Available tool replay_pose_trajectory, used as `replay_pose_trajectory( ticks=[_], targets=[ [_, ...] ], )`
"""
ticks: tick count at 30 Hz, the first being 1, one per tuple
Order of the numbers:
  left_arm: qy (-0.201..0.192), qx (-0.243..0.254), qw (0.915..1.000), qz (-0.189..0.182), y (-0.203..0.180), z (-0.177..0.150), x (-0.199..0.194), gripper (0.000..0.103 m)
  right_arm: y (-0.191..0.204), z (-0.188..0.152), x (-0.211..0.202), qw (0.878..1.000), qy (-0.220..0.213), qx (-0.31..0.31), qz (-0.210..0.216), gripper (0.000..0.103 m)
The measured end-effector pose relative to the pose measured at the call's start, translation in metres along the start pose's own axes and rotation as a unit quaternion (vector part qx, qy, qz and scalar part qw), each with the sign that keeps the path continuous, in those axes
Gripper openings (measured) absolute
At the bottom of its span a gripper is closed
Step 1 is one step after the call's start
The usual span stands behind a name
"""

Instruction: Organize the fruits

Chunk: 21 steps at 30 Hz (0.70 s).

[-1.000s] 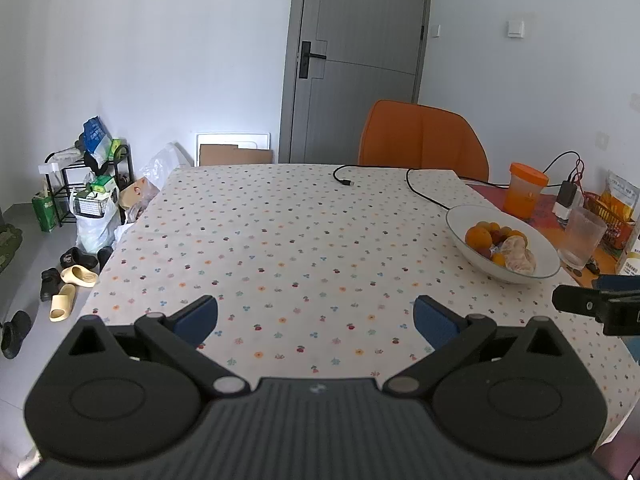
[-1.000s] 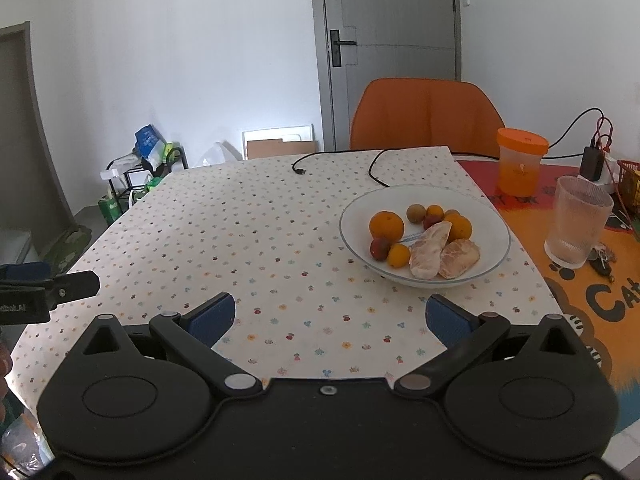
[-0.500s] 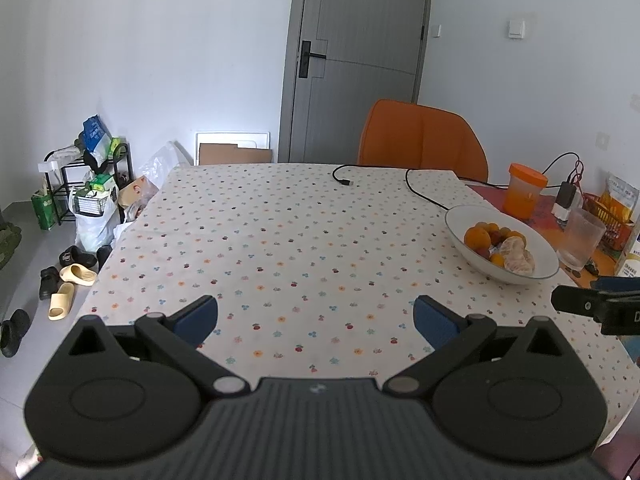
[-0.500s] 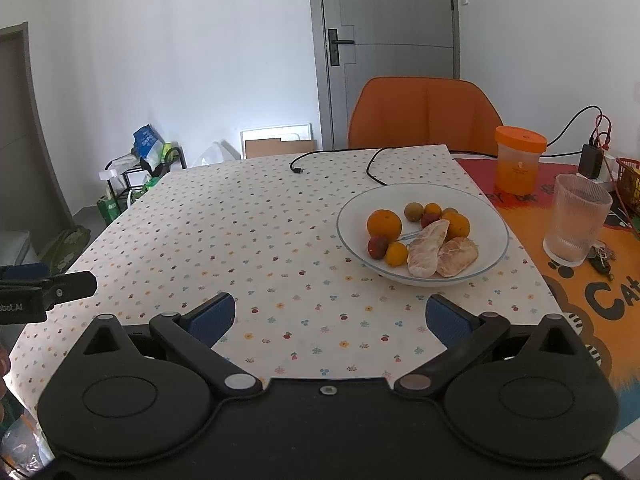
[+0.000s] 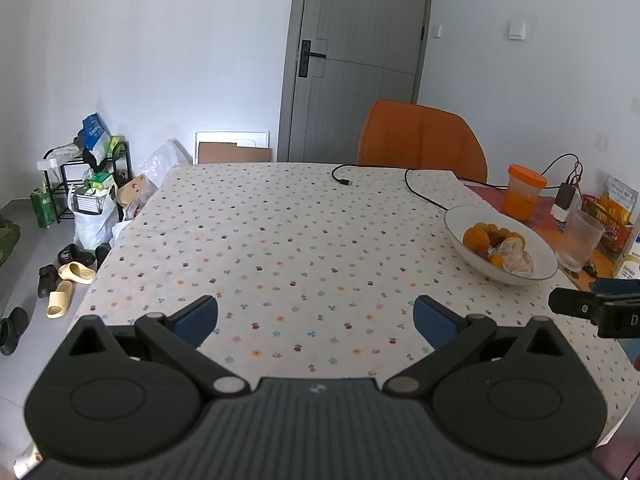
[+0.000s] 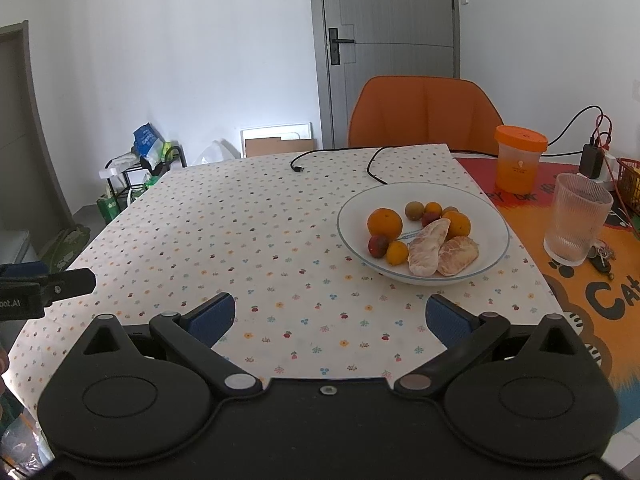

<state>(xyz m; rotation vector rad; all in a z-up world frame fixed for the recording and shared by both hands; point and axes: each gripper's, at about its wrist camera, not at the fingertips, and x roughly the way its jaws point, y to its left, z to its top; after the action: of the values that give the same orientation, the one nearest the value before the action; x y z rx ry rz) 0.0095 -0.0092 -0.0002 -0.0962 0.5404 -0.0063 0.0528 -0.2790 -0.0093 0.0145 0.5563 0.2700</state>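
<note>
A white bowl [image 6: 496, 258] holds an orange [image 6: 384, 222], two peeled citrus pieces [image 6: 428, 245], a dark red fruit [image 6: 377, 245], a brownish round fruit [image 6: 414, 211] and several small orange fruits. It stands on the dotted tablecloth [image 6: 248, 232], right of centre. The bowl also shows in the left wrist view [image 5: 532, 276] at the right. My right gripper [image 6: 328, 318] is open and empty, just short of the bowl, above the near table edge. My left gripper [image 5: 316, 320] is open and empty, over the cloth well left of the bowl.
A ribbed clear glass [image 6: 576, 218], an orange-lidded cup [image 6: 519, 160], keys [image 6: 602, 258] and a charger [image 6: 591, 159] sit on the orange mat at the right. A black cable [image 6: 340, 156] lies at the far side. An orange chair [image 6: 424, 112] stands behind the table.
Both grippers have drifted slightly; the bowl sits a little further left and lower in the right wrist view. Both stay open and empty.
</note>
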Motion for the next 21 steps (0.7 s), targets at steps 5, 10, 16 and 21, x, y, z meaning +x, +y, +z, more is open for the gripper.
replay_pose_trajectory(
  ticks=[5,10,16,21],
  targets=[
    [0.001,0.000,1.0000,0.000,-0.0004,-0.0001,0.0007,0.103,0.0005,-0.0002,0.0000,1.000,0.000,0.000,0.000,0.103],
    [0.003,-0.001,1.0000,0.000,-0.0002,-0.0010,0.0007,0.103,0.0006,-0.0004,0.0001,1.000,0.000,0.000,0.000,0.103],
    [0.004,-0.002,1.0000,0.000,-0.0003,-0.0009,0.0007,0.103,0.0004,-0.0005,0.0001,1.000,0.000,0.000,0.000,0.103],
    [0.006,-0.003,1.0000,0.000,-0.0002,-0.0008,0.0012,0.103,-0.0003,0.0001,-0.0002,1.000,-0.001,0.002,0.000,0.103]
  ],
)
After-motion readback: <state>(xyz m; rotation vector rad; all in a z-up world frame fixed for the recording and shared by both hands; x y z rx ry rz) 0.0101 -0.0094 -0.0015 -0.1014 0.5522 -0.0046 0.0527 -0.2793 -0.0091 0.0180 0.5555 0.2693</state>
